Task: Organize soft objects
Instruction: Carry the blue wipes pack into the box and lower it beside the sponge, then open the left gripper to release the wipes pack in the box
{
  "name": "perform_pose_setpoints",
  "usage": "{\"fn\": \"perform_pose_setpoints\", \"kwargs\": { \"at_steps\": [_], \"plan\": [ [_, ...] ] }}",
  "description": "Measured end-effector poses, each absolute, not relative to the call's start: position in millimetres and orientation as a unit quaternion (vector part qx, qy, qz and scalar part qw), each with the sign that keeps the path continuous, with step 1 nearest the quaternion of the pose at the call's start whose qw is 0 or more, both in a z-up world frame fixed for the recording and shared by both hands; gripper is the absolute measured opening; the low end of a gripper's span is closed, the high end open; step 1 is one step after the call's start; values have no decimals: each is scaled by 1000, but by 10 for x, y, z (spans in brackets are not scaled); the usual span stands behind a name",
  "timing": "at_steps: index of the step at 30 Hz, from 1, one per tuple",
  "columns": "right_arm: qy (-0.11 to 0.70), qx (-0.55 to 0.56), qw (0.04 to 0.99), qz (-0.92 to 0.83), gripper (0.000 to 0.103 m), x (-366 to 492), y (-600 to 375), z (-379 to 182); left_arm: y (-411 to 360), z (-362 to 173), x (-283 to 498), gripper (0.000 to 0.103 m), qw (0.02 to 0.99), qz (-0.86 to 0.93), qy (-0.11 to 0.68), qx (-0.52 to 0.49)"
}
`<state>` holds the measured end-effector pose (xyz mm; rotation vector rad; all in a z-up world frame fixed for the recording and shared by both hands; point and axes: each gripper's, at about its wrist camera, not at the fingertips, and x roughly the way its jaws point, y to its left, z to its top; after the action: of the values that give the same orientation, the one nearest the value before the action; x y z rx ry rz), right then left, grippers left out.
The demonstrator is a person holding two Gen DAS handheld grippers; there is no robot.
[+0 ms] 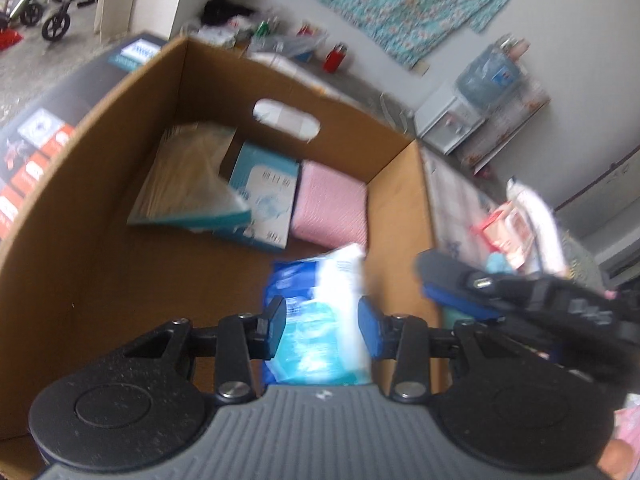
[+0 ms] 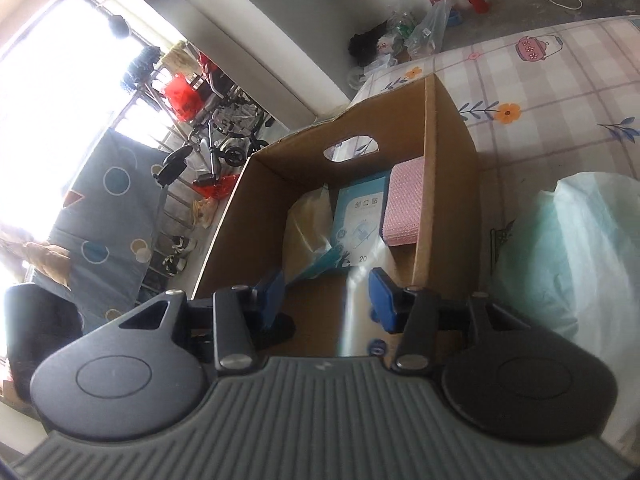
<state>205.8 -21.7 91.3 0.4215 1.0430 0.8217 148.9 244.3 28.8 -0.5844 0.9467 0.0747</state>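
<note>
My left gripper (image 1: pixel 322 326) holds a blue and white soft plastic pack (image 1: pixel 320 320) between its blue pads, over the near right corner of an open cardboard box (image 1: pixel 80 208). Inside the box lie a tan packet (image 1: pixel 188 180), a blue and white box (image 1: pixel 264 196) and a pink pack (image 1: pixel 332 208). My right gripper (image 2: pixel 326 300) is open and empty above the same cardboard box (image 2: pixel 448 184); the blurred pack (image 2: pixel 354 316) shows between its fingers. The right gripper body also shows in the left wrist view (image 1: pixel 540 300).
The box stands on a bed with a flowered checked sheet (image 2: pixel 560 92). A pale green and white bag (image 2: pixel 568 248) lies to the right of the box. Pink and white packs (image 1: pixel 516 224) lie on the bed. Bottles and bags clutter the floor (image 2: pixel 420 28).
</note>
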Motion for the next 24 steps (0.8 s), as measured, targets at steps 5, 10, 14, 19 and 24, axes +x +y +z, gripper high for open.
{"fn": "perform_pose_setpoints", "kwargs": {
  "at_steps": [5, 10, 14, 19, 24],
  "plan": [
    [461, 193, 778, 380, 47, 2069, -433, 982, 2377, 116, 1556, 45, 843, 42, 484, -234],
    [445, 215, 784, 377, 48, 2040, -721, 1029, 2212, -48, 1682, 47, 814, 14, 544, -203],
    [439, 235, 787, 365, 48, 2017, -944, 993, 2101, -281, 1785, 48, 775, 1, 594, -215],
    [445, 241, 788, 350, 48, 2007, -1117, 886, 1966, -316, 1870, 49, 777, 7, 601, -186],
    [445, 247, 791, 338, 48, 2002, -1276, 773, 1949, -317, 1976, 49, 783, 14, 598, -172]
  ]
}}
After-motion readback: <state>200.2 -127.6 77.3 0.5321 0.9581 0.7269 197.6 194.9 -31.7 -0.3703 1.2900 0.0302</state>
